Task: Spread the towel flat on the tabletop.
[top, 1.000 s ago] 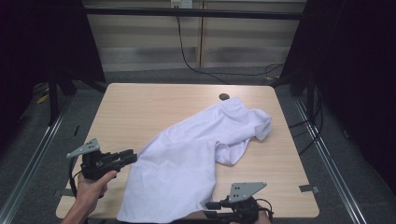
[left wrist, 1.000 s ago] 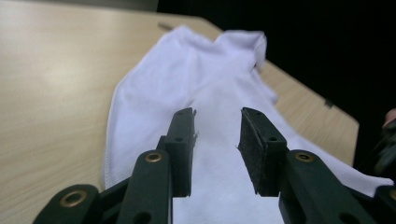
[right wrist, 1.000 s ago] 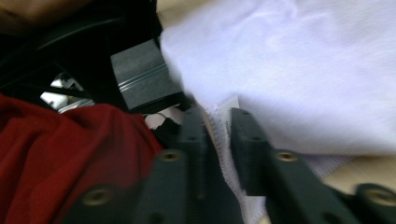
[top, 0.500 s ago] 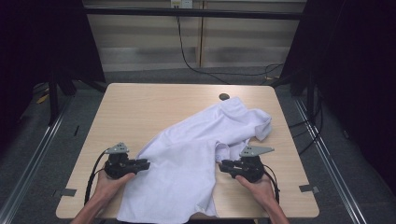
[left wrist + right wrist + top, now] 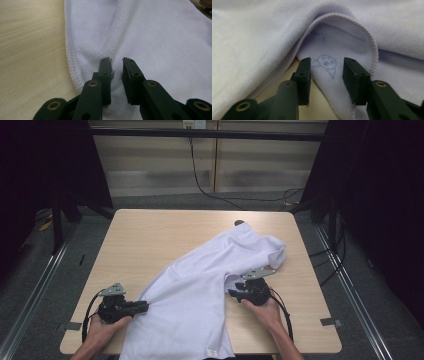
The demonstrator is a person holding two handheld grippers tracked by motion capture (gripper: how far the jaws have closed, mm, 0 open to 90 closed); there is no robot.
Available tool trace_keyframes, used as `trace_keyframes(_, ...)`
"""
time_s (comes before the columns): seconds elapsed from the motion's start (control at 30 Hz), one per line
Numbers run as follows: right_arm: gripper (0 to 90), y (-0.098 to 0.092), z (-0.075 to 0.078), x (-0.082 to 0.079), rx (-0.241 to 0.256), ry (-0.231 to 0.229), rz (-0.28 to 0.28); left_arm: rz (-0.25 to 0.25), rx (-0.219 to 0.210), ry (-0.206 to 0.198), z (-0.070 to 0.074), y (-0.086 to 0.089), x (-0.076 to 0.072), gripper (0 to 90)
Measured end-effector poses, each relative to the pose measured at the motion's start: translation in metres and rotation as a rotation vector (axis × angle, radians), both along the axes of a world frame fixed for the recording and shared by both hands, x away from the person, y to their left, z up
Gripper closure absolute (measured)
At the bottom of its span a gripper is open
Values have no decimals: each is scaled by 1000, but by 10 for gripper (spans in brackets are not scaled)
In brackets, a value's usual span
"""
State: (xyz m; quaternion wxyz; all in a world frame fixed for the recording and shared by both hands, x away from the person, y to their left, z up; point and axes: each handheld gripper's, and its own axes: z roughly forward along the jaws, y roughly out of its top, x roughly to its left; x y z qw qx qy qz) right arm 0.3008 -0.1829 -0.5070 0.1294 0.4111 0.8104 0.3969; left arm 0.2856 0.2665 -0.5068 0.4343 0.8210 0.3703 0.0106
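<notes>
White cloth (image 5: 200, 290) lies crumpled across the light wooden counter (image 5: 150, 240), running from the near edge, where a small label sits at its hem, diagonally up toward the far right, where it bunches into folds. Nearest to us, our left tool (image 5: 142, 306) points in at the cloth's left hem close to the near edge; in the left gripper view (image 5: 116, 68) its black jaws stand a narrow gap apart over a raised ridge of the fabric just inside the stitched border, and we cannot tell whether they pinch it yet. A little farther in, our right tool (image 5: 234, 293) meets the cloth's right side beside a fold; in the right gripper view (image 5: 326, 68) its jaws stand wide, one on either side of a turned-back flap that bears a faint blue drawing of a small round face with a triangle at each side. The flap's stitched edge curls over above the jaws, with bare wood showing below the left one. Farther back, a small dark round object (image 5: 239, 223) rests on the counter just beyond the cloth's far corner, and black cables (image 5: 200, 180) trail across the grey floor behind.
</notes>
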Motion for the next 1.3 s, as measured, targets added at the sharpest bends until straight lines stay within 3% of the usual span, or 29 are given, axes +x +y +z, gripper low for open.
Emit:
trace_keyframes(0.03,762,2,1,-1,-37,-14,-8,-5,8,-2,1,0,-1,772)
trace_keyframes(0.07,834,1,2,-3,-58,-18,-7,-7,8,-2,1,2,-2,774)
trace_keyframes(0.13,865,-7,4,-10,-74,-18,-11,-2,-6,13,0,6,-6,780)
trace_keyframes(0.23,870,-20,7,-21,-65,-13,-15,-12,-10,21,0,9,-12,791)
trace_keyframes(0.27,869,-37,11,-34,-50,-21,-26,-19,-16,31,0,10,-15,790)
trace_keyframes(0.3,869,-37,11,-34,-50,-21,-26,-33,-22,43,0,10,-18,790)
trace_keyframes(0.33,869,-46,12,-41,-20,-18,-32,-55,-21,43,0,9,-23,790)
trace_keyframes(0.4,860,-62,14,-63,-12,-3,-30,-110,-26,58,1,2,-32,783)
trace_keyframes(0.43,846,-64,14,-70,-12,0,-23,-165,-18,36,5,-6,-37,746)
trace_keyframes(0.47,825,-65,14,-78,0,6,-21,-165,-18,36,5,-6,-37,732)
trace_keyframes(0.53,792,-67,17,-94,21,4,-12,-171,-76,-2,15,-16,-31,724)
trace_keyframes(0.6,769,-68,19,-101,28,-2,-12,-166,-65,-21,18,-21,-26,720)
trace_keyframes(0.63,726,-71,26,-110,51,-16,-17,-162,-58,-25,20,-32,-11,715)
trace_keyframes(0.67,690,-71,29,-111,60,-26,-24,-162,-58,-25,20,-32,-11,711)
trace_keyframes(0.73,677,-71,31,-111,68,-36,-26,-154,-47,-17,19,-45,6,704)
trace_keyframes(0.8,583,-65,33,-101,72,-47,-40,-146,-48,-30,19,-56,20,699)
trace_keyframes(0.83,576,-62,33,-97,79,-47,-31,-132,-73,-28,19,-65,33,700)
trace_keyframes(0.9,531,-55,33,-88,72,-65,-20,-141,-79,-20,18,-69,37,702)
trace_keyframes(0.93,518,-53,32,-83,73,-65,-16,-157,2,-65,15,-81,42,704)
trace_keyframes(0.97,514,-51,30,-79,64,-61,-14,-157,2,-65,15,-81,42,712)
trace_keyframes(1.0,510,-50,29,-75,61,-50,-16,-149,6,-37,7,-86,47,712)
trace_keyframes(1.03,509,-48,27,-72,55,-47,-9,-147,45,-40,3,-87,46,712)
trace_keyframes(1.1,572,-47,24,-71,46,-27,10,-146,65,-63,2,-87,44,731)
trace_keyframes(1.13,692,-47,23,-73,43,-29,16,-152,67,-60,2,-84,43,736)
trace_keyframes(1.2,840,-47,22,-78,57,-30,31,-139,94,-73,4,-77,39,757)
trace_keyframes(1.23,900,-48,23,-82,63,-34,38,-124,67,-54,2,-66,33,757)
trace_keyframes(1.3,900,-48,25,-85,69,-38,46,-117,63,-51,2,-60,28,761)
